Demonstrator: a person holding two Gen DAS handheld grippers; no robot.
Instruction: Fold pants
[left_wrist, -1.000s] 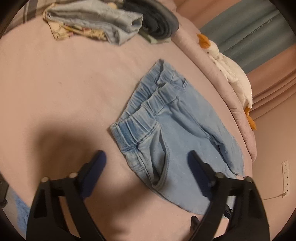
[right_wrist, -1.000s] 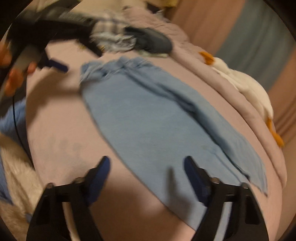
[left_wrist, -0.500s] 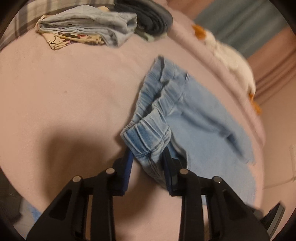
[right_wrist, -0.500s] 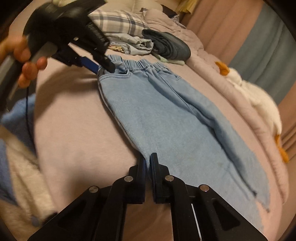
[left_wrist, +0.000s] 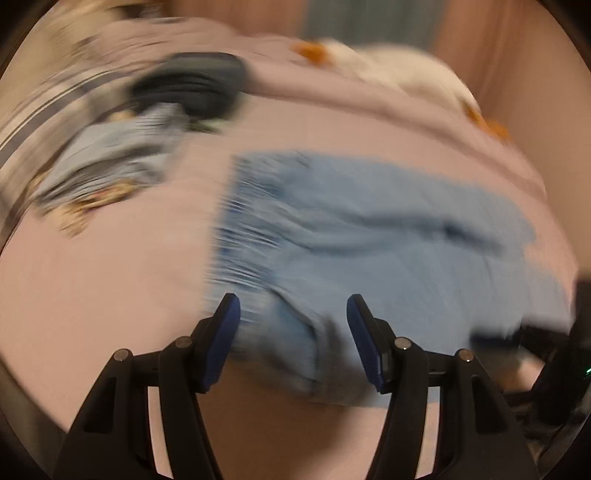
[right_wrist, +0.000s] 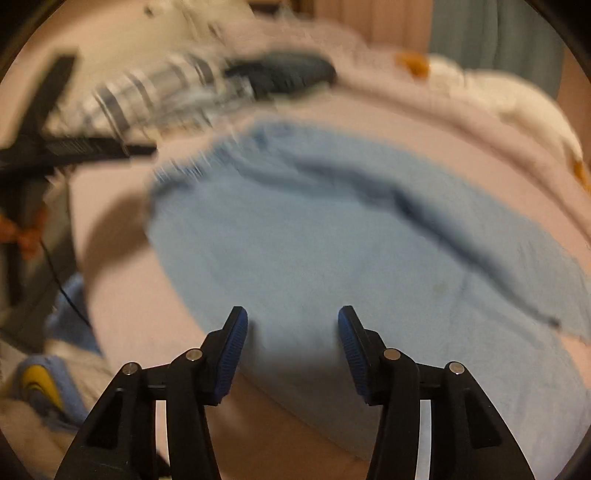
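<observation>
Light blue denim pants (left_wrist: 369, 240) lie spread on the pink bed, also in the right wrist view (right_wrist: 332, 240). Both views are motion-blurred. My left gripper (left_wrist: 293, 325) is open, its jaws on either side of the waistband corner at the near edge. My right gripper (right_wrist: 291, 332) is open over the near edge of the pant leg, holding nothing. The left gripper's body shows at the left of the right wrist view (right_wrist: 66, 147).
A pile of folded clothes (left_wrist: 110, 158) and a dark folded garment (left_wrist: 192, 85) lie at the far left of the bed (left_wrist: 92, 295). A white plush duck (left_wrist: 388, 70) rests on a rolled pink blanket along the far side. Blue and yellow items (right_wrist: 40, 387) lie beside the bed.
Both grippers were shut on the pants half a second ago and are now open. The pants have shifted and lie flatter, and both cameras are moving.
</observation>
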